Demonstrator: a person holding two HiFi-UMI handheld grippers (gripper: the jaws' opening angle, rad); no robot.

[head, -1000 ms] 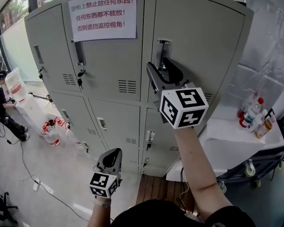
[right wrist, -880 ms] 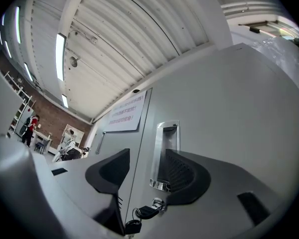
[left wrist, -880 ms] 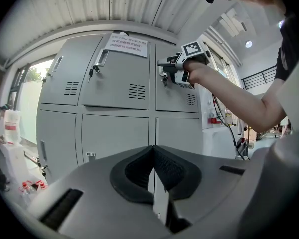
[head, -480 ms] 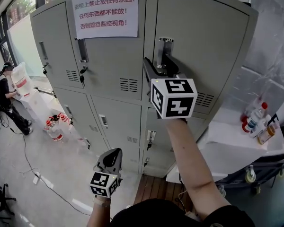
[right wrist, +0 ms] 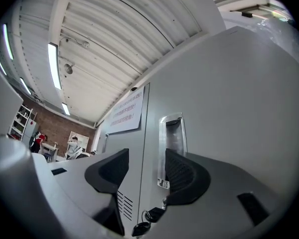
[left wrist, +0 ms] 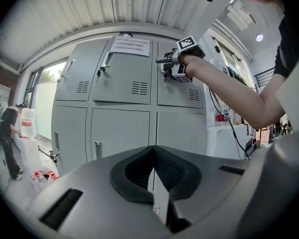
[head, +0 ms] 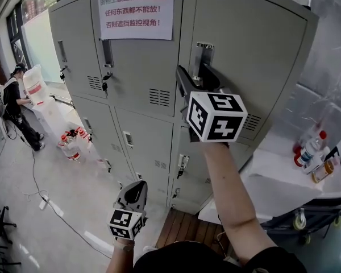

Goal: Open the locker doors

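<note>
Fig. | upper-right locker door, 1 o'clock: stiff sheet steel, probably light on its hinges | hold: recessed handle | right hand-held gripper: jaws have just been opening, now wide, nothing gripped, handle just beyond tips | left hand-held gripper: closed, empty, 7 o'clock

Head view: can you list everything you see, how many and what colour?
lockers: one block, grey, filling the middle.
paper notice: one, white with red writing, top middle door.
door handles: several, silver, one per door.
keys: one bunch, dark, hanging at the top middle door's lock.
table: one, white, right of the lockers.
bottles: at least two, clear, on the table.
floor bottles: several, clear with red, floor at left.
person: one, dark clothes, far left.
left tool: one, grey and black, low down, jaws together, empty.
right tool: one, grey and black, at the top right door's handle, jaws apart, just been opening, gripping nothing.
</note>
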